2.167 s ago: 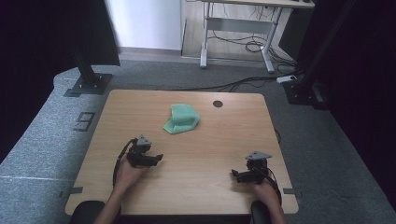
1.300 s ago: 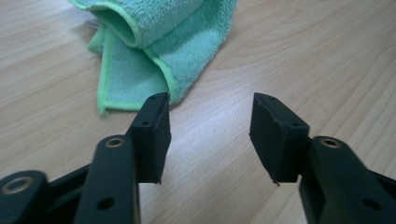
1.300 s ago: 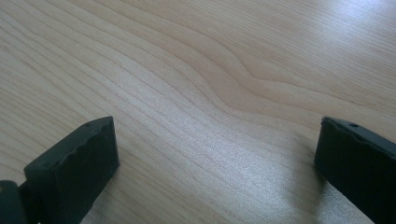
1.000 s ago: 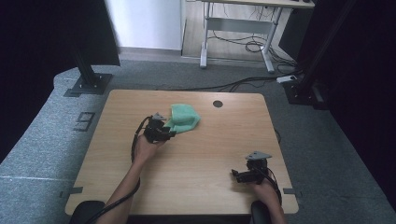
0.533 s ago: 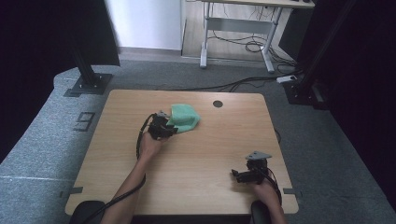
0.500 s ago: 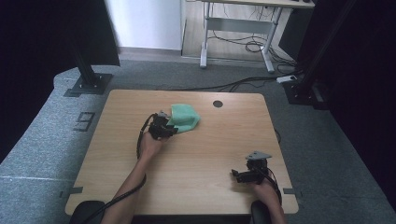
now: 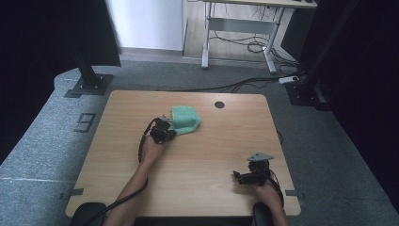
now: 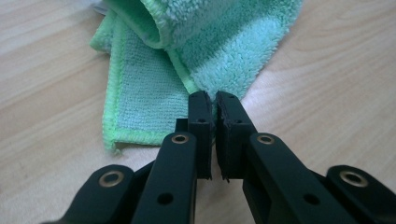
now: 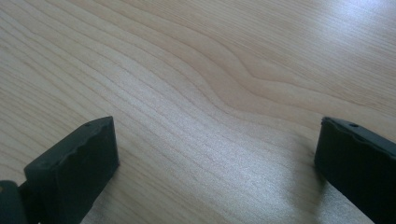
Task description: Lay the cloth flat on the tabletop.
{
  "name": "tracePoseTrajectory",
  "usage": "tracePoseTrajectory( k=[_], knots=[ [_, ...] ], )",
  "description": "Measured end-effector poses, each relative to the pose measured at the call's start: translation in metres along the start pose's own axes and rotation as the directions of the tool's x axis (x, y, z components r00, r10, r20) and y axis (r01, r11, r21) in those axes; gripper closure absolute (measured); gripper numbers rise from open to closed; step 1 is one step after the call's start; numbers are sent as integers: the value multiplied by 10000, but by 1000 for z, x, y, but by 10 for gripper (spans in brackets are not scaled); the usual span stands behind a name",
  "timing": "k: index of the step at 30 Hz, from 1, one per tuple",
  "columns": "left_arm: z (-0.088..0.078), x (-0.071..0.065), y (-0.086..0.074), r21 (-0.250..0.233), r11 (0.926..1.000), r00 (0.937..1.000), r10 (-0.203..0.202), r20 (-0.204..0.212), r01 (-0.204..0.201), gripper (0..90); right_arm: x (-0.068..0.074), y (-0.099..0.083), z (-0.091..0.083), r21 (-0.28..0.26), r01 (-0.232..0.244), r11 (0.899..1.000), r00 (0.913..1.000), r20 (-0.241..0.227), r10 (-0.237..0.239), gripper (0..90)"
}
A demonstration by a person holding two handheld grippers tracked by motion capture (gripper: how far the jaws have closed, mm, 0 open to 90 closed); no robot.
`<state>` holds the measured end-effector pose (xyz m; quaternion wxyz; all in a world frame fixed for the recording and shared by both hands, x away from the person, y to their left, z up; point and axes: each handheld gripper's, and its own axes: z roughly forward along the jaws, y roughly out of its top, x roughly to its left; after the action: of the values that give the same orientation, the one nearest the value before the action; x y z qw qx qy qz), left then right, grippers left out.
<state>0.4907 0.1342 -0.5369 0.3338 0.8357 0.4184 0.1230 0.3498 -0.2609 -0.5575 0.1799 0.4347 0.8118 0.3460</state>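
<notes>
A green microfibre cloth lies loosely folded on the wooden table, towards the far middle. My left gripper is at the cloth's near left edge. In the left gripper view its jaws have just been closing and now stand almost together, pinching the fluffy corner of the cloth at the left gripper's tips. My right gripper rests low over the table near the front right, far from the cloth. In the right gripper view the right gripper stands open, with bare wood between its jaws.
A round cable hole sits in the table near its far edge, right of the cloth. Grey carpet surrounds the table. Black stands and a desk frame are beyond it.
My left hand has travelled from the table's front left up to the cloth, then settled at its edge. The cloth and the right gripper have kept still.
</notes>
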Motion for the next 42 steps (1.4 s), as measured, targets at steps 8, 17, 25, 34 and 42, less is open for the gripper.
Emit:
tracePoseTrajectory(
  k=[8,17,25,34,42],
  knots=[
    [-17,-6,-21,-43,10000,9992,15,402,-13,839,0,0,0,23,-42,10000,10000,-2,42,0],
    [-33,-10,-40,-40,9999,9973,-103,720,106,835,0,0,0,23,-41,10000,10000,-1,41,0],
    [-43,-20,-52,-10,10000,9961,78,874,-77,830,0,0,0,23,-42,10000,10000,1,42,0],
    [-53,-38,-69,-169,9997,9925,208,1203,-189,830,0,0,0,22,-40,10000,10000,-1,40,0],
    [-65,-55,-87,-299,9992,9885,323,1479,-281,829,0,0,0,24,-40,10000,10000,4,40,0]
  ],
)
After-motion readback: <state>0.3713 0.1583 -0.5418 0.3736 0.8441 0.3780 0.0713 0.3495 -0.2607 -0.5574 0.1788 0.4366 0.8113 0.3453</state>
